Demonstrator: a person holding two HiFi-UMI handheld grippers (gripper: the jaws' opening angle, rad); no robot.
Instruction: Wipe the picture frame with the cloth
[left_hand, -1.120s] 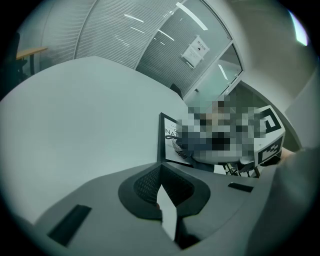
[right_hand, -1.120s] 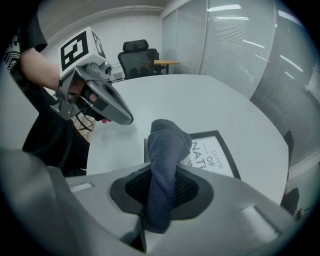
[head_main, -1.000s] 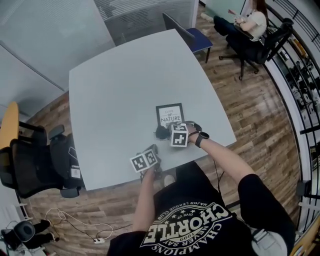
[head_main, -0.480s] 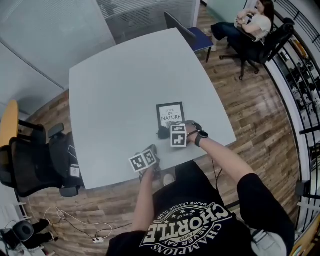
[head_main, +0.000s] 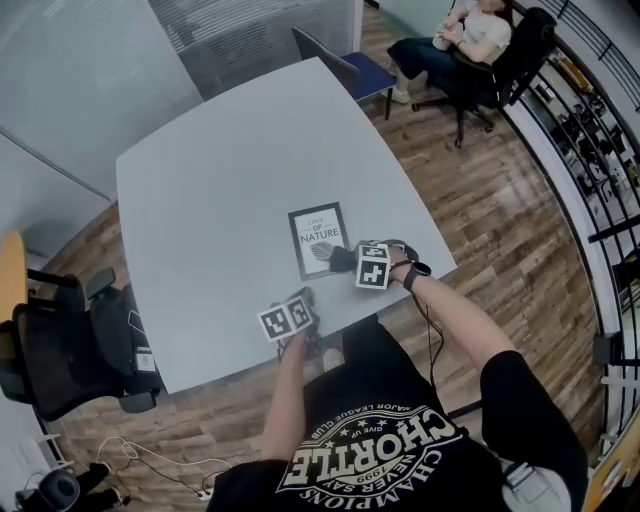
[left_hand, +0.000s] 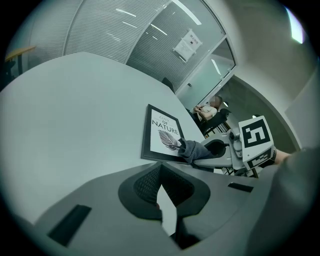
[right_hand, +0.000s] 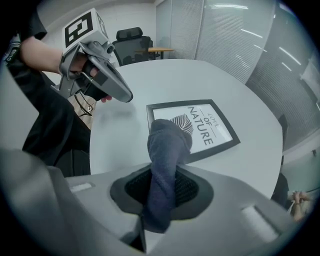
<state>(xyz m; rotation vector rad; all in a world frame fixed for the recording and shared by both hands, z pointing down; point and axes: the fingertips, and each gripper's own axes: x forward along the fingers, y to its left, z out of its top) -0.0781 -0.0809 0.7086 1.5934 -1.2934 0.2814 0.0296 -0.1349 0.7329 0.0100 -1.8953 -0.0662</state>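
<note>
Grey cloth (right_hand: 167, 150) is clamped between the jaws of the right gripper (right_hand: 161, 202). Its free end is bunched just ahead of the fingertips and pressed on the near edge of the picture frame (right_hand: 210, 125), over the leaf print (the words "OF NATURE" show just beyond it). The frame lies flat on the pale table (head_main: 220, 200), directly in front of that gripper. The left gripper (left_hand: 162, 200) has its jaws together with nothing between them. It is held above the table near the edge, with the frame ahead and slightly to its right, not touching it.
</note>
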